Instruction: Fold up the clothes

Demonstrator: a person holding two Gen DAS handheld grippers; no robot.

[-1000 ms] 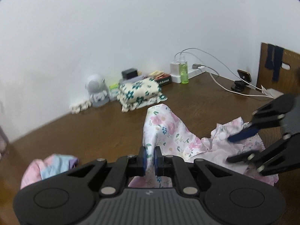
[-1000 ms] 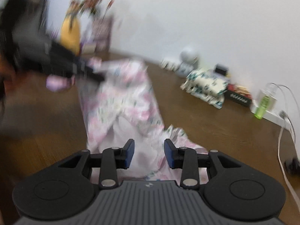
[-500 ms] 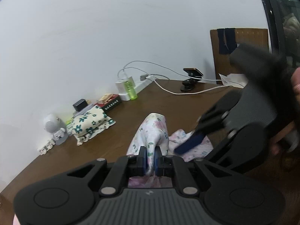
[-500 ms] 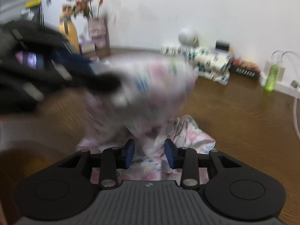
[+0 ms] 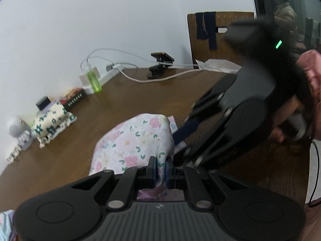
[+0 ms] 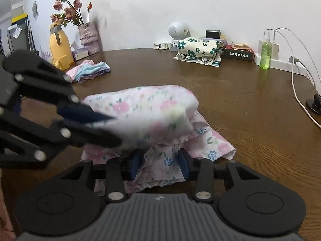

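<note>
L gripper [image 5: 159, 167] clamped on floral garment [image 5: 132, 142], mid-fold over its lower half – R gripper [image 6: 160, 161] jaws apart – next: lay edge flat w/ care.

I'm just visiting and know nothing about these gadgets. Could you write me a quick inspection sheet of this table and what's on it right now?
Surface: brown wooden table.
Job's things: pink floral garment partly lifted; folded green-flowered cloth by the wall; pastel striped garment loose.
Clutter: green bottle, dark box, yellow jug, flower vase, tissue box.
Grippers: left gripper pinches the floral garment; right gripper open over it.
Cables: white cable from power strip.
Surroundings: white wall; wooden chair.
</note>
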